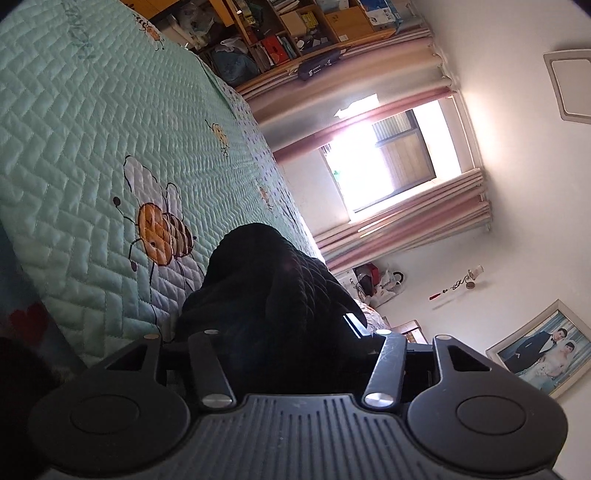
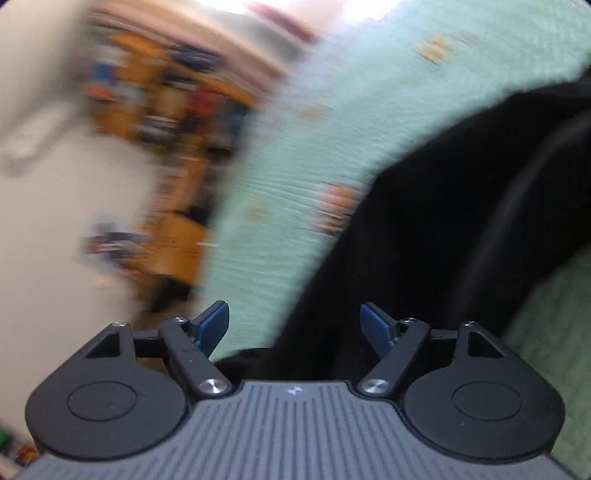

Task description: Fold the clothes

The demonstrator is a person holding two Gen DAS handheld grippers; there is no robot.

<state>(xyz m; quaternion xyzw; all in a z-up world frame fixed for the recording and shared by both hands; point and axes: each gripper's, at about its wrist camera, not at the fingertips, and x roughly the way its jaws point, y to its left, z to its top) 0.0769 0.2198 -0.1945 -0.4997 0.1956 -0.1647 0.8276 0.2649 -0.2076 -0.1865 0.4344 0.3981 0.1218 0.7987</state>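
A black knitted garment (image 1: 266, 280) lies bunched on the mint-green quilted bedspread (image 1: 92, 129), right in front of my left gripper (image 1: 280, 325). The cloth mounds over the gap between the fingers and hides the pads; only a sliver of one finger (image 1: 354, 323) shows at the right. The right wrist view is smeared by motion. There my right gripper (image 2: 295, 325) stands open, its blue pads (image 2: 214, 326) wide apart and bare. The black garment (image 2: 443, 221) spreads across the bedspread (image 2: 266, 221) ahead and to the right, passing under the gripper.
The left wrist view is rolled sideways. Beyond the bed stand wooden shelves (image 1: 295, 29) full of boxes, a bright window (image 1: 388, 162) with pink curtains, and a framed photo (image 1: 543, 350) on the wall. The blurred shelves (image 2: 166, 110) appear left of the bed.
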